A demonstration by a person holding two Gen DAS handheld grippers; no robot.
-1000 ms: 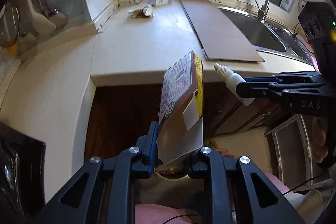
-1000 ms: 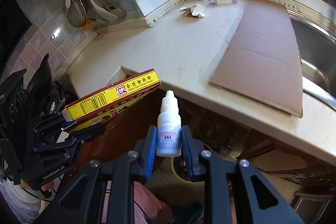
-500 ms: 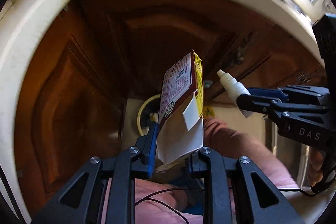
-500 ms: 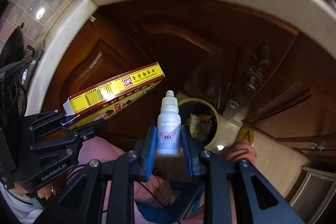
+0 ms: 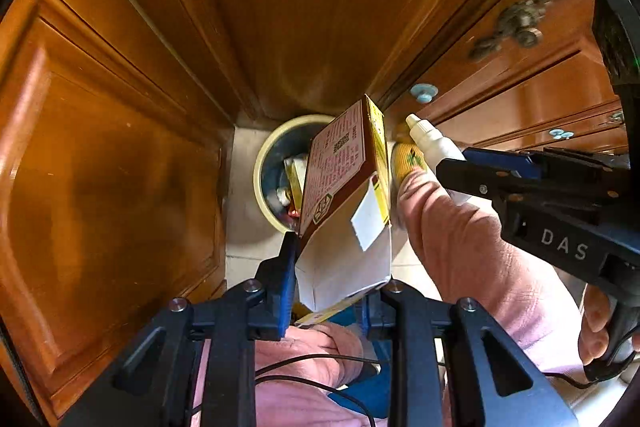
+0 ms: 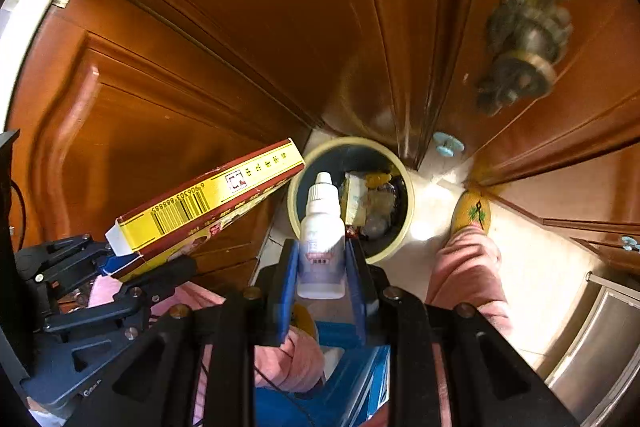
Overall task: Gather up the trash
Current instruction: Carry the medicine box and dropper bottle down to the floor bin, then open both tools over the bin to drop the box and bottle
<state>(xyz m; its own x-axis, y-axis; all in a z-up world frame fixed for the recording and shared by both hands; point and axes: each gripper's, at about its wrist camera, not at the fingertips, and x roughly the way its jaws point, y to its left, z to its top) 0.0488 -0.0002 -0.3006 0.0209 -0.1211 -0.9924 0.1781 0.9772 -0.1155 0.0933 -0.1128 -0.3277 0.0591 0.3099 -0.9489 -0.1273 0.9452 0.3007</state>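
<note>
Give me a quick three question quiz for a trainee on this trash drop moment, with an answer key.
1. True or false: the left gripper holds the yellow and maroon cardboard box.
2. What does the right gripper hold: A) a spoon, B) the small white plastic dropper bottle, C) nothing?
3. What sits on the floor below both items?

Key: 1 true. 2 B. 3 The round cream-rimmed trash bin, already holding rubbish.

Black left tool with blue pads, silver screws, pink trousers.
</note>
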